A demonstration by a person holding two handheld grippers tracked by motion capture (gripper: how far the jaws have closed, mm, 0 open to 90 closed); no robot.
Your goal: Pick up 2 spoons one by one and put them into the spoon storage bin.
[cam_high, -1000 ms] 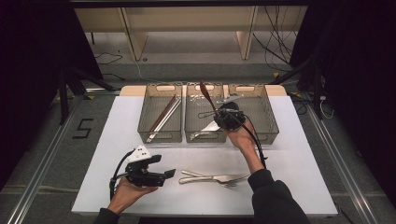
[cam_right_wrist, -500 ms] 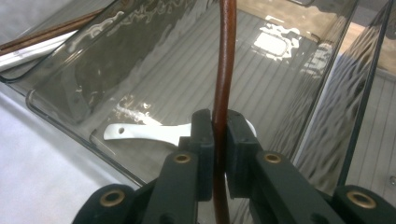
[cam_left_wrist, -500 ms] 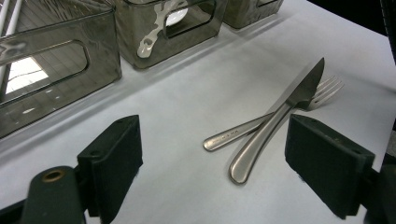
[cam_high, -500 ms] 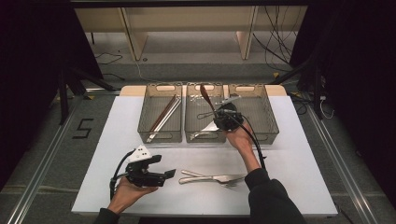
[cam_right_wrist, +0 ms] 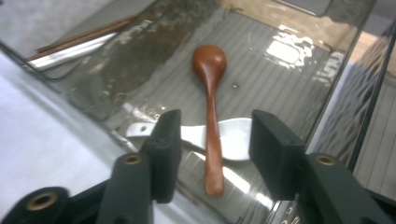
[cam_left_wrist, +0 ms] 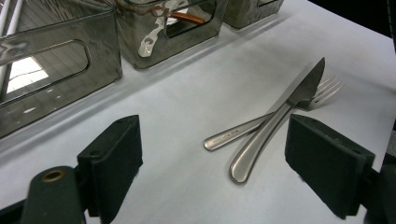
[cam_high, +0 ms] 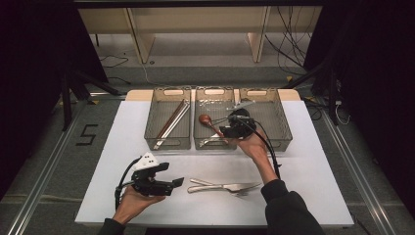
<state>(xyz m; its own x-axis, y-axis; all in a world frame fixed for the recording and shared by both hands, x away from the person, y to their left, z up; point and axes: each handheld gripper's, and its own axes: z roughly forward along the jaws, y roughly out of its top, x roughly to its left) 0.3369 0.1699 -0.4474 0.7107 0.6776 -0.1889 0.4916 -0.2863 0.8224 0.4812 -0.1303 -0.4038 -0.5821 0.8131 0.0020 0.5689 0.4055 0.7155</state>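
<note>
The right tool (cam_right_wrist: 212, 140), jaws just opened, hangs apart over the wooden spoon (cam_right_wrist: 211, 98) in the middle basket (cam_high: 198, 117).

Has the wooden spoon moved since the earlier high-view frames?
Yes. The wooden spoon stood tilted above the middle basket; now it lies inside it, below the right claw, whose jaws just opened.

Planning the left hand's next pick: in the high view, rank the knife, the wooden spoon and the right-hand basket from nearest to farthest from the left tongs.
1. Knife: on the mat just right of the left tongs, crossing a fork.
2. Wooden spoon: in the middle basket, beyond the knife.
3. Right-hand basket: far right of the row, farthest.
</note>
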